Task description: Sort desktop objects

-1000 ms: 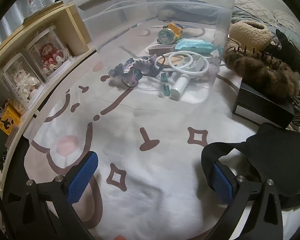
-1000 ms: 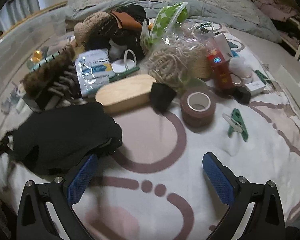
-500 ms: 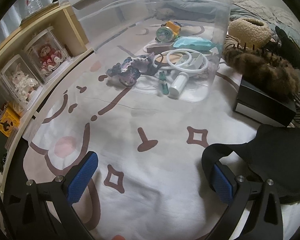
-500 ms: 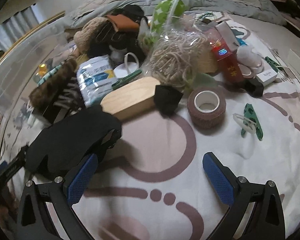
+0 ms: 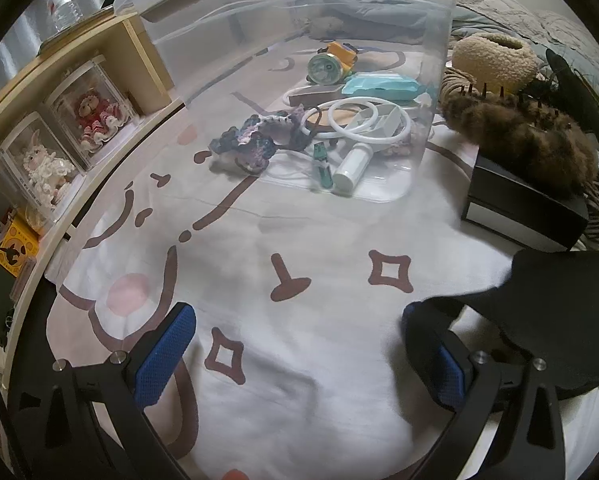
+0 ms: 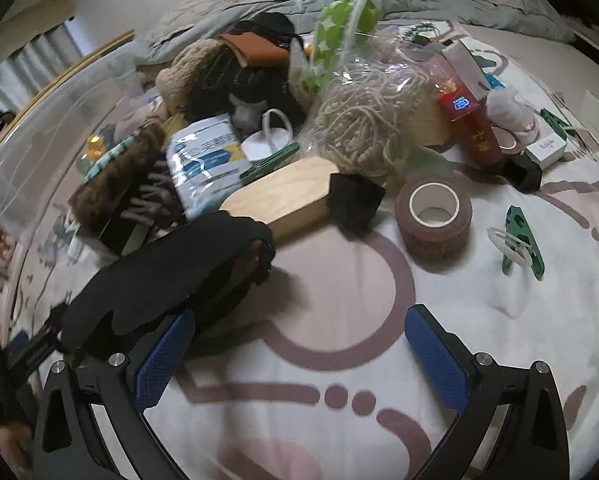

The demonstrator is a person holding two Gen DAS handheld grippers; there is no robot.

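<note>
A clear plastic bin (image 5: 439,80) lies ahead in the left wrist view, holding a white ring (image 5: 367,120), a white bottle (image 5: 351,168), a teal packet (image 5: 383,84) and a knitted piece (image 5: 251,140). My left gripper (image 5: 311,356) is open over the patterned cloth, its right finger beside a black eye mask (image 5: 559,312). My right gripper (image 6: 299,356) is open too, with the same black eye mask (image 6: 171,276) by its left finger. Ahead of it sit a wooden block (image 6: 283,196), a brown tape roll (image 6: 433,216) and a green clip (image 6: 521,240).
A black box (image 5: 523,208) with a brown furry hair claw (image 5: 519,140) lies right of the bin. Display cases with dolls (image 5: 87,116) line a shelf at left. A pile with rope in a bag (image 6: 363,120), a red pack (image 6: 467,120) and a white packet (image 6: 207,164) fills the back.
The left view has pulled back slightly, with the bin a little farther away. The right gripper has moved forward and left, so the eye mask and pile have shifted right and down in its view.
</note>
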